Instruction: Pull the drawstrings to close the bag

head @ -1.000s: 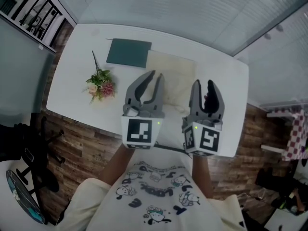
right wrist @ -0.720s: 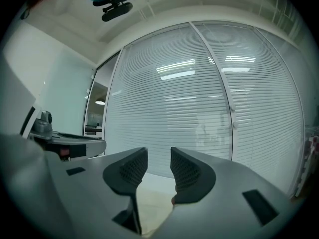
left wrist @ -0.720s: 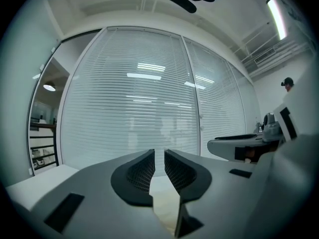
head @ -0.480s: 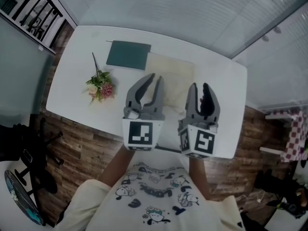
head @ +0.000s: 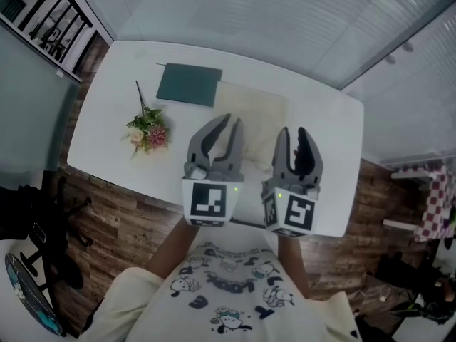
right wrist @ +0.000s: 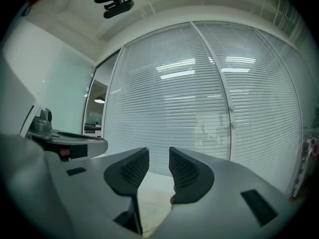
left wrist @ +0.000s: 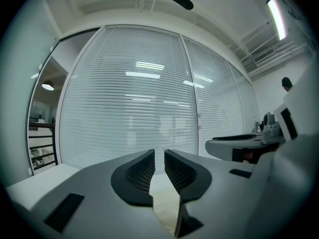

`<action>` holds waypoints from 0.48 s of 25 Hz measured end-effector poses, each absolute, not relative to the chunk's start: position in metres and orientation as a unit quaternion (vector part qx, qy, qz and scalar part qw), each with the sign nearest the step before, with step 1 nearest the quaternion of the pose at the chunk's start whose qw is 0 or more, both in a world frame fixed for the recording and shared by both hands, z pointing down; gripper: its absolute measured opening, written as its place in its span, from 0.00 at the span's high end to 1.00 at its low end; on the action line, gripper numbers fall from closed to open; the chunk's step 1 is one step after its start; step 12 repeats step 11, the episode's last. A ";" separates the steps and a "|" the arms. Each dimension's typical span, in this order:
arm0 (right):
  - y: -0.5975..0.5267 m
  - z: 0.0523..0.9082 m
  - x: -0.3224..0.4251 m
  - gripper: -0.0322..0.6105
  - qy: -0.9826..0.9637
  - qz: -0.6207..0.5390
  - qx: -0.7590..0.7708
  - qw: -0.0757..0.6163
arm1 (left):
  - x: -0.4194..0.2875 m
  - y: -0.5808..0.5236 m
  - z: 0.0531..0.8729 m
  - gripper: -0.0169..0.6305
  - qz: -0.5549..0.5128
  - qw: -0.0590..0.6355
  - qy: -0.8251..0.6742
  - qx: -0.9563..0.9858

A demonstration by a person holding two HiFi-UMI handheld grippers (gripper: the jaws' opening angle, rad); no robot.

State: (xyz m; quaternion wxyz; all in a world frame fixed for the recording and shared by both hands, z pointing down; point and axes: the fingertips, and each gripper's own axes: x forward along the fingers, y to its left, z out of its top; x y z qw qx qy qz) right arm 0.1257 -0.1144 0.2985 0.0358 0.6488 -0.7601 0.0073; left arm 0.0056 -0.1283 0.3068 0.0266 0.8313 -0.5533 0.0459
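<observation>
**A:** where was the flat cream cloth bag (head: 253, 112)?
**B:** mid-frame on the white table (head: 107, 120), just right of a dark green pad (head: 189, 84), partly behind both grippers.
**A:** jaws?
**B:** left gripper (head: 233, 122) was slightly parted, empty. The right gripper (head: 293, 132) had just been closing a bit, but a gap remained and nothing was between its jaws.

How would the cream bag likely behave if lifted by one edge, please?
Probably floppy: the cream bag lies flat like cloth on the table, so it should drape. It looks thin, so likely light and unlikely to roll.
</observation>
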 end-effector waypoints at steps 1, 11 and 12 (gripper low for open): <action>-0.114 0.299 0.126 0.74 -0.759 0.008 0.650 0.037 | 0.006 -0.129 0.306 0.82 0.045 0.028 -0.552 0.832; -0.112 0.304 0.132 0.74 -0.754 0.014 0.655 0.040 | 0.010 -0.130 0.308 0.82 0.049 0.027 -0.553 0.831; -0.112 0.304 0.132 0.74 -0.754 0.014 0.655 0.040 | 0.010 -0.130 0.308 0.82 0.049 0.027 -0.553 0.831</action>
